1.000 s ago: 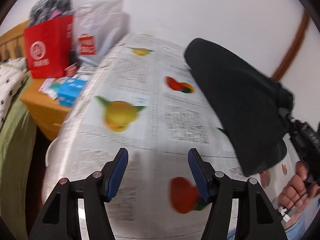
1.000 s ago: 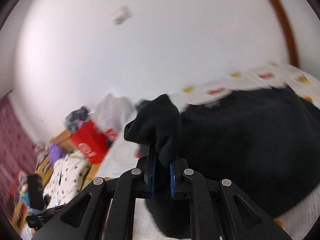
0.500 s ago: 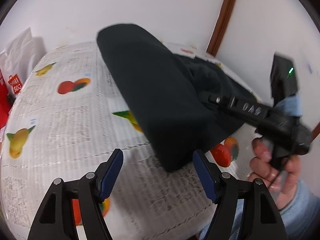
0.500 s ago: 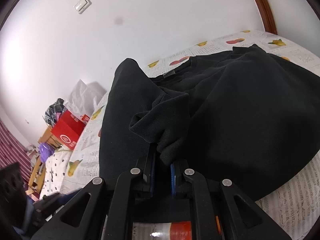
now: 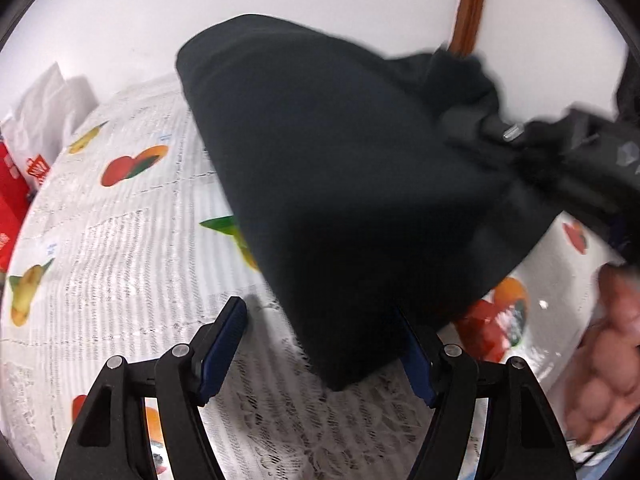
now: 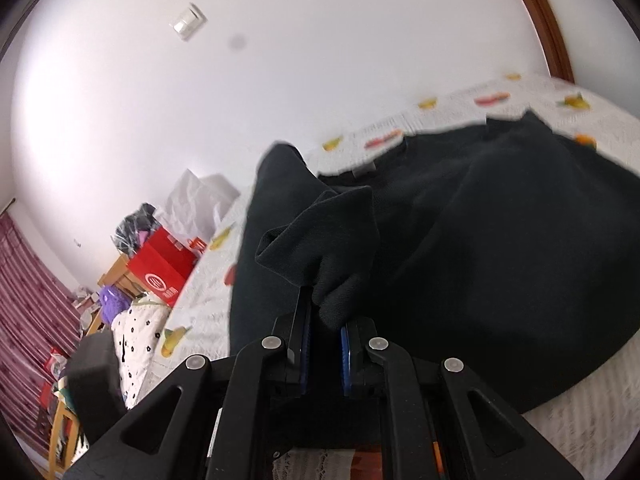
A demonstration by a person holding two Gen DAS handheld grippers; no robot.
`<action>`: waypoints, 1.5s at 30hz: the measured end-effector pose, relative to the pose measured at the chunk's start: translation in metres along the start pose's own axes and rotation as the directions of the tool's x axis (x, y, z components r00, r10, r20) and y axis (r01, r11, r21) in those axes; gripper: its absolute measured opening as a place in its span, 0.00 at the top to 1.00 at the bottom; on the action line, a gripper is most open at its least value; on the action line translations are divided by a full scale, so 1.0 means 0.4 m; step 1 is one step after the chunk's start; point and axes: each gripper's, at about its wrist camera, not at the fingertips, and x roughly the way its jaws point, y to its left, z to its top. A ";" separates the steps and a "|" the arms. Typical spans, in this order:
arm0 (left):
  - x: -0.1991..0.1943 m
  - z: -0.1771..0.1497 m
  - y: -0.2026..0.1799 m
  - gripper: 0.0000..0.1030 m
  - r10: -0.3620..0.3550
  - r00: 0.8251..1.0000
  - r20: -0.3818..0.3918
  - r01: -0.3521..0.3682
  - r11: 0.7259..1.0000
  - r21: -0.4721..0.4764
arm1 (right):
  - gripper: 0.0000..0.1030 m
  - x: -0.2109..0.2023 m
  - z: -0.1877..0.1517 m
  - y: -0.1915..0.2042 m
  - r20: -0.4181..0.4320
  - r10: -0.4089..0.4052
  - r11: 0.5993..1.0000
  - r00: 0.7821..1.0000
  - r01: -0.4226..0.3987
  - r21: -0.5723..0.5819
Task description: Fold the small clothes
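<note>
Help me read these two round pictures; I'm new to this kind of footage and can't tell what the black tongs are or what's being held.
No robot here: a person holds a two-fingered tool in each hand, with a fisheye camera on each looking along its jaws. One picture is from the left gripper, jaws open, a corner of the dark garment between them, ungripped. The other is from the right gripper, shut on a bunched fold of that garment. It lies on a fruit-print tablecloth. A red bag stands beyond.

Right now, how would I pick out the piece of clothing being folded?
Look at the table under the fruit-print cloth. On it lies the dark garment, one end pinched and lifted by the right tongs. It is the only plain black thing among the bright fruit pictures.
</note>
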 end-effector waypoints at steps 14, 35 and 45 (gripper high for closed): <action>-0.003 -0.001 0.007 0.30 0.007 1.000 0.014 -0.007 1.000 0.016 | 0.85 -0.045 -0.052 -0.193 -0.031 -0.092 0.989 0.995 0.095 0.116; 0.025 0.063 -0.046 0.72 -0.035 0.998 0.058 0.034 0.999 0.016 | 0.80 0.062 0.041 -0.153 -0.104 -0.206 0.976 0.973 0.195 -0.100; 0.005 0.052 0.056 0.88 -0.036 0.996 0.078 0.042 0.997 -0.072 | 0.82 0.144 0.053 -0.092 -0.154 -0.207 0.970 0.966 0.183 -0.158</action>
